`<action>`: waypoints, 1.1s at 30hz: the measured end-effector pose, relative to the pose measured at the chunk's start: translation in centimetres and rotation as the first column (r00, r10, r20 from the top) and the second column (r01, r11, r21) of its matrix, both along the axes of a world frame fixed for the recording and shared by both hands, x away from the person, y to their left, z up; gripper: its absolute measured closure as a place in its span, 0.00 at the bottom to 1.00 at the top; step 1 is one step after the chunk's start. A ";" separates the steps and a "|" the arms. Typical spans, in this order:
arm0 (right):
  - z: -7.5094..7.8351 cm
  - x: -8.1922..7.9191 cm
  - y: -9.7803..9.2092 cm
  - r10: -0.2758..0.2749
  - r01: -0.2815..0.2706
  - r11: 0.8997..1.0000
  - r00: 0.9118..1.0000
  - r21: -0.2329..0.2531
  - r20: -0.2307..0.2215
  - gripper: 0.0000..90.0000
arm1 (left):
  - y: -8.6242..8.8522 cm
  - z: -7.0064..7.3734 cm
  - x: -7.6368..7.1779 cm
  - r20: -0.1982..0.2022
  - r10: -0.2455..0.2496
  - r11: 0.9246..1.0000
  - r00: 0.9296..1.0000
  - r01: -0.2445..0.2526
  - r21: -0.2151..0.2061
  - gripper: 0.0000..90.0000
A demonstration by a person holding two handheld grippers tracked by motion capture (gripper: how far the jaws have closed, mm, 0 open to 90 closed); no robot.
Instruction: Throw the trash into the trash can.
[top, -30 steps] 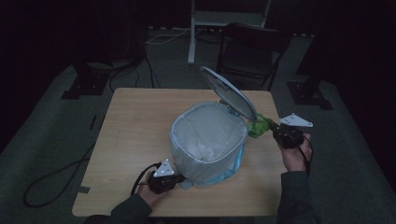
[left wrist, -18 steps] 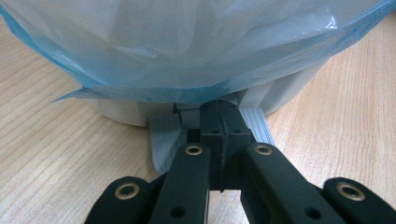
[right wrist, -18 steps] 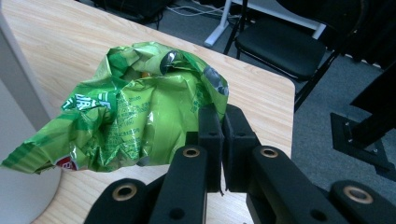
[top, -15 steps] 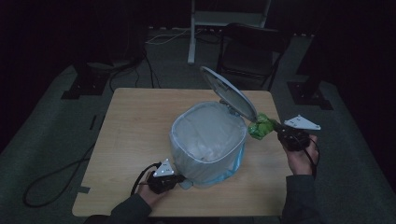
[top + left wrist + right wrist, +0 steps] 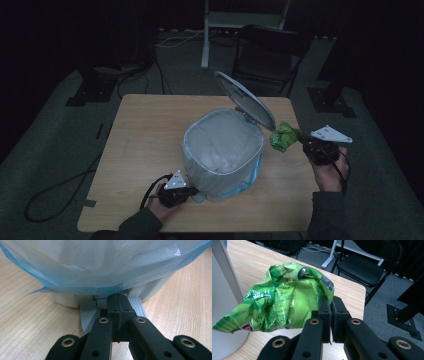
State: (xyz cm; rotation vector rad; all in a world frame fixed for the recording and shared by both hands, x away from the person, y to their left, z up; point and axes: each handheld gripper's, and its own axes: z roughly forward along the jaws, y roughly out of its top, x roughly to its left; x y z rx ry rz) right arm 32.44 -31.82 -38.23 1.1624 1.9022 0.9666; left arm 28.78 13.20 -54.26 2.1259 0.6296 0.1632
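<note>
At the near left edge of the bench (image 5: 145,130), the left hand-held gripper (image 5: 192,192) lies low against the foot of the grey bin (image 5: 222,155). Its jaws are pressed together with no gap between them, their tips resting on the ribbed grey pedal (image 5: 87,315) that sticks out from the bin's base; whether they pinch anything there I cannot tell. The pale blue liner bag (image 5: 105,267) hangs over the bin's rim and drapes down just above the jaw tips.

The bin stands around the middle of the bench, toward its near edge, its lid (image 5: 245,100) tilted up and back on the far right side, so the mouth is open.

Further right, just past the bin's wall and below the raised lid, a crumpled green wrapper (image 5: 283,136) is held above the bench's right edge. The right hand-held gripper (image 5: 302,142) has its jaws clamped on the wrapper's edge, with the crushed foil bulging away from the tips. Beyond the bench, a dark chair (image 5: 362,267) stands on the grey floor.
</note>
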 end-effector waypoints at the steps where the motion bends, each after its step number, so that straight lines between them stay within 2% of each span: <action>1: 0.1 -0.1 -0.1 0.001 -0.001 1.000 1.000 0.006 0.001 0.97 | 0.0 0.0 0.0 0.000 0.000 1.000 1.000 0.000 -0.001 1.00; 17: 1.3 -2.1 -0.3 0.051 -0.053 0.997 0.998 0.061 0.037 0.97 | 0.0 0.0 0.0 0.001 0.002 1.000 1.000 -0.002 -0.001 1.00; 33: 2.4 -3.4 0.2 0.101 -0.105 0.992 0.993 0.069 0.064 0.97 | 0.0 0.0 0.0 0.003 0.003 1.000 1.000 -0.003 0.000 1.00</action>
